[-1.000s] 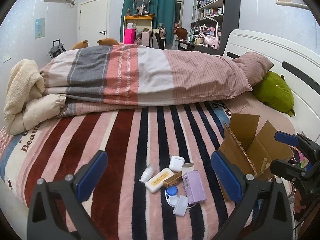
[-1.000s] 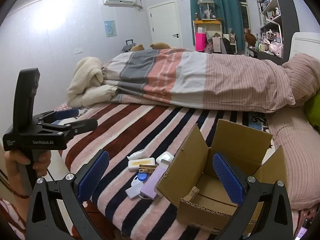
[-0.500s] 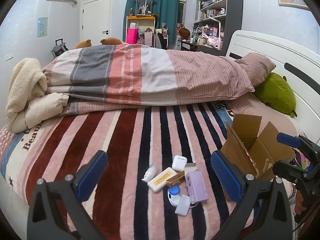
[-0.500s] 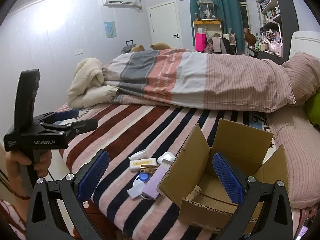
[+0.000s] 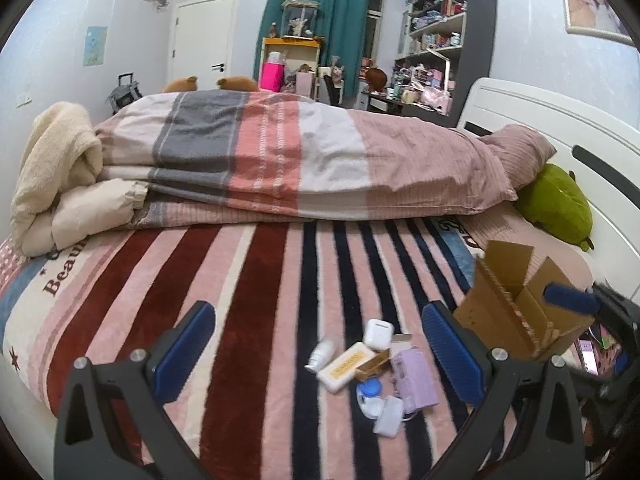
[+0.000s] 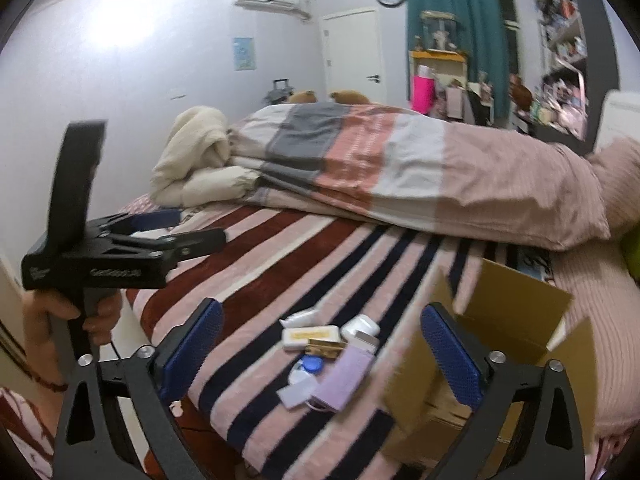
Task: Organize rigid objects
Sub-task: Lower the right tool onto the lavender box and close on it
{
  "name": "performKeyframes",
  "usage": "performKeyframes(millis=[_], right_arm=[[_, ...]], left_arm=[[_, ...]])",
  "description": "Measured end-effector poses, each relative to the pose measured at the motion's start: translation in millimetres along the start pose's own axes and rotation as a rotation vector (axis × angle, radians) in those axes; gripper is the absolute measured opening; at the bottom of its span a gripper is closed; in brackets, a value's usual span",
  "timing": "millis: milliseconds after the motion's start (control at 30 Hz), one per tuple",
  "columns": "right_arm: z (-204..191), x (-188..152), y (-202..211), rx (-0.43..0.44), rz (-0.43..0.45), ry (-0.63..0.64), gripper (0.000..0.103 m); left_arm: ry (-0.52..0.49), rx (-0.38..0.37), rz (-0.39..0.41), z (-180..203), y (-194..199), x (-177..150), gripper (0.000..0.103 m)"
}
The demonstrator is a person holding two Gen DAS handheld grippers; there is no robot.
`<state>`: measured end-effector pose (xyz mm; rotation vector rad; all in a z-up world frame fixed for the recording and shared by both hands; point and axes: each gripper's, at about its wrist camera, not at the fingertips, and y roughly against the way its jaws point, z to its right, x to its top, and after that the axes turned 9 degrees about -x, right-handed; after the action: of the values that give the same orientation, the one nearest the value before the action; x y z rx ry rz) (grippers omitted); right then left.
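A cluster of small items lies on the striped blanket near the bed's front edge: a white earbud case [image 5: 377, 333], a small white tube [image 5: 322, 354], a white bar with a yellow label [image 5: 346, 366], a gold box [image 5: 374, 365], a lilac box [image 5: 414, 380], a blue contact-lens case [image 5: 369, 393] and a clear small box [image 5: 389, 420]. An open cardboard box [image 5: 520, 308] stands to their right. My left gripper [image 5: 318, 354] is open, above and in front of the cluster. My right gripper [image 6: 322, 354] is open and empty over the same cluster [image 6: 320, 356], the cardboard box [image 6: 516, 320] at its right.
A folded striped duvet [image 5: 304, 160] and a cream blanket [image 5: 56, 184] lie across the far half of the bed. A green plush [image 5: 556, 204] rests by the white headboard [image 5: 560, 128]. The left gripper's body [image 6: 116, 256] shows at the left of the right wrist view.
Both grippers have shifted left relative to the bed, so the items and cardboard box sit further right in both views. The right wrist view is blurred by motion. Both jaws stay open.
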<state>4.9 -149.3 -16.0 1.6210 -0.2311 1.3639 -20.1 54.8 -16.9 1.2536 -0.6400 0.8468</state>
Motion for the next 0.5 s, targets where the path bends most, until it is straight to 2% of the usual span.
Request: performKeyframes(millis=[100,133,233,333,433,500], right_arm=[[-28,-4,-23,0.063,-0.032,0.035,0.071],[-34,-8,-31,0.077,-0.05,0.033,0.064],[-49,-29,-61,0.102,-0.127,-0.009,0.054],[-51,-58,-90,0.016,-0.205,-0.077,0.054],[-39,-82,-114,-0.148,-0.264,-0.147,0.054],[-30,-94,-125,-0.21,-0.292,-0.19,0.054]], left_arm=[[0.008,0.087,0.0,-21,-6,-10,0.103],[0.008,0.099,-0.008,-28,-9,-14,0.103],[0.029,0.1,-0.043,-52,-21,-30,0.103],[0.053,0.088,-0.09,-69,-34,-43,0.103],[0.061,0.064,-0.1,-77,-38,-54,0.102],[0.056,0.045,-0.1,-78,-39,-58,0.102]])
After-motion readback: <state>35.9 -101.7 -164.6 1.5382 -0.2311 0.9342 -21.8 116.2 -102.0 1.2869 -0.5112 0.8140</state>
